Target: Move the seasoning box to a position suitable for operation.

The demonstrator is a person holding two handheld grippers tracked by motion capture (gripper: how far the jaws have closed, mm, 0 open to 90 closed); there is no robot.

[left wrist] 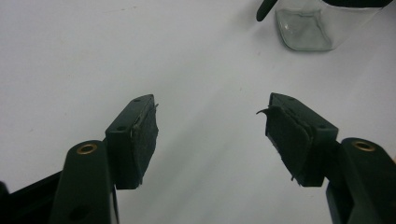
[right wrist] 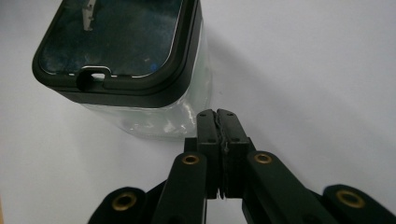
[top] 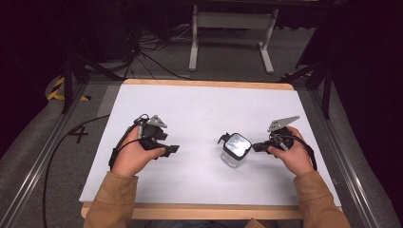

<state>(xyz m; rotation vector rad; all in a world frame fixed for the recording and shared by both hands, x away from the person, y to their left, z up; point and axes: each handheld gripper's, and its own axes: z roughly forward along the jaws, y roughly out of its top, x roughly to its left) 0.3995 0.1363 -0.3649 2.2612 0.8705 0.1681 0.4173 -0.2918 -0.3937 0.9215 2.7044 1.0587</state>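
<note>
A clear square jar (top: 235,151) with a black-rimmed lid stood upright on the white desk (top: 199,109), and everything else is placed from it. The right claw (top: 259,147) lay just beside the jar's right side, held low in the person's right hand (top: 291,156). In the right gripper view its two black jaws were pressed flat together with nothing between them, the closed tips (right wrist: 218,122) close against the jar's glass wall (right wrist: 154,116) below the lid; whether they touched the glass could not be told. The left claw (top: 171,149) sat well apart from the jar, off to its left, gripped in the left hand (top: 135,156) and pointing toward it. In the left gripper view its jaws stood wide apart over bare desk, empty, with the worn pads (left wrist: 147,135) facing each other and the jar's base (left wrist: 306,30) beyond them at the upper right.
</note>
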